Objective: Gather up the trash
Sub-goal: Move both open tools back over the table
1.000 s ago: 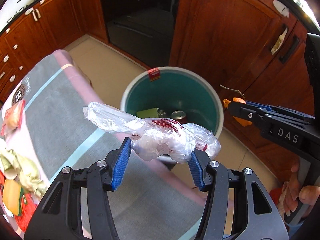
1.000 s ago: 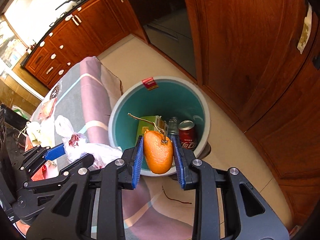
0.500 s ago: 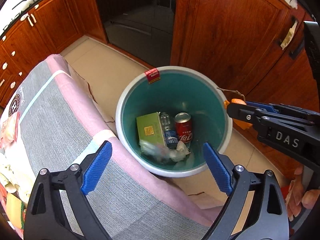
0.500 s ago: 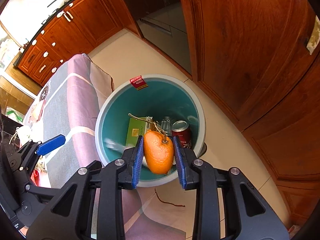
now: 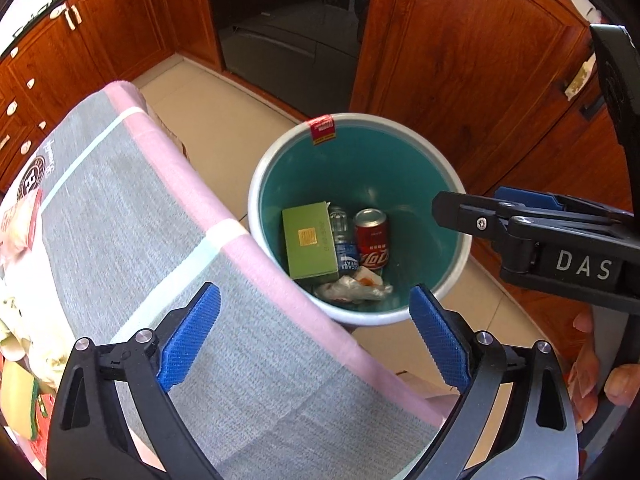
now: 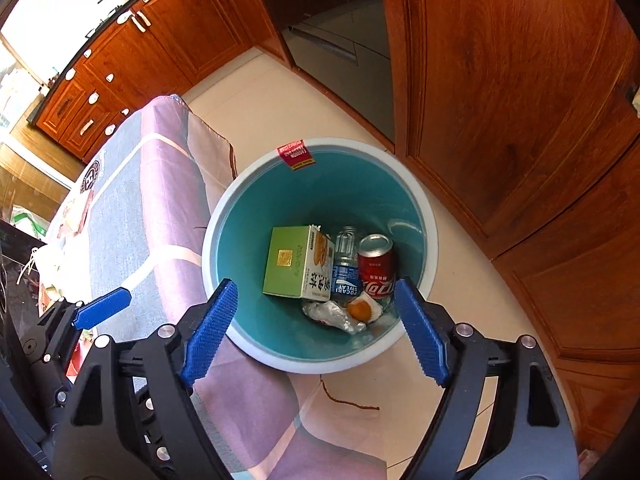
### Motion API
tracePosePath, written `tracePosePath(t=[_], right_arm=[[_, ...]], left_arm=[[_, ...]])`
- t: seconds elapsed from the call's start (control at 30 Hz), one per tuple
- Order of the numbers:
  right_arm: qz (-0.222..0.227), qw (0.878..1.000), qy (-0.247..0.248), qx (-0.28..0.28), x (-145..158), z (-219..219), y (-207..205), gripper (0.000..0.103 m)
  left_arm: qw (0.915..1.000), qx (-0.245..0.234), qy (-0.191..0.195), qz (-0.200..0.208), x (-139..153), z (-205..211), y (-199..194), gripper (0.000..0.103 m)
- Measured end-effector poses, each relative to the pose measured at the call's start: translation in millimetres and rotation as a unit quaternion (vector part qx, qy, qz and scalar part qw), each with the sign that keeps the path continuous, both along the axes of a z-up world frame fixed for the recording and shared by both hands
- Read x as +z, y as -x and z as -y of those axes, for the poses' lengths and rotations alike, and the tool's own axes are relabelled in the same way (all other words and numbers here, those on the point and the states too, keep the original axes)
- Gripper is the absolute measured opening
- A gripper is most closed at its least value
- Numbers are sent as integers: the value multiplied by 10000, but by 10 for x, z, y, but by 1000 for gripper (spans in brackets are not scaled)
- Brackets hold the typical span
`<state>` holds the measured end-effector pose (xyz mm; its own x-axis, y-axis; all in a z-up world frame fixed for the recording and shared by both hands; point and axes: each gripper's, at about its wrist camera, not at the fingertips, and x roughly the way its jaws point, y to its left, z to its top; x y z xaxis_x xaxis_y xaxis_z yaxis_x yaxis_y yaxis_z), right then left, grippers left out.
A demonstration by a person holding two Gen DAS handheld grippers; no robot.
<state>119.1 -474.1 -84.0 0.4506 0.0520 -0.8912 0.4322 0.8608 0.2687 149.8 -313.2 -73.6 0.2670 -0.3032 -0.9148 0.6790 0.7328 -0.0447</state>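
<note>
Both grippers hung over the bin (image 6: pixel 320 364), jaws wide and empty: left gripper (image 5: pixel 314 334) had just spread, right gripper (image 6: pixel 316 334) had just been opening. Orange peel (image 6: pixel 359 311) lay on the plastic bag (image 6: pixel 330 315) at the bin's near side. The left view showed the peel only partly. Bottle (image 6: pixel 345 270) half hidden between box (image 6: pixel 294 262) and can (image 6: pixel 376 266).

A: What do the tools look like?
B: Left gripper (image 5: pixel 314 330): black angular frame, ribbed blue pads, silver screw heads. Right gripper (image 6: pixel 316 328) has the same build.
A: Markings?
B: White "DAS" lettering on the right one's black side, beside the bin (image 5: pixel 256 184).
</note>
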Motion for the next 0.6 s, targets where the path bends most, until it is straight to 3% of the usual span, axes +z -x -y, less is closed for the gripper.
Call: tracePosePath(t=[0.1, 0.6], right_arm=[[-141, 9999, -89, -40, -14, -52, 17, 83], [-100, 9995, 28, 296, 241, -754, 120, 83]], left_arm=[[10000, 39, 57, 4, 34, -92, 40, 96], [9981, 541, 271, 140, 306, -979, 236, 96]])
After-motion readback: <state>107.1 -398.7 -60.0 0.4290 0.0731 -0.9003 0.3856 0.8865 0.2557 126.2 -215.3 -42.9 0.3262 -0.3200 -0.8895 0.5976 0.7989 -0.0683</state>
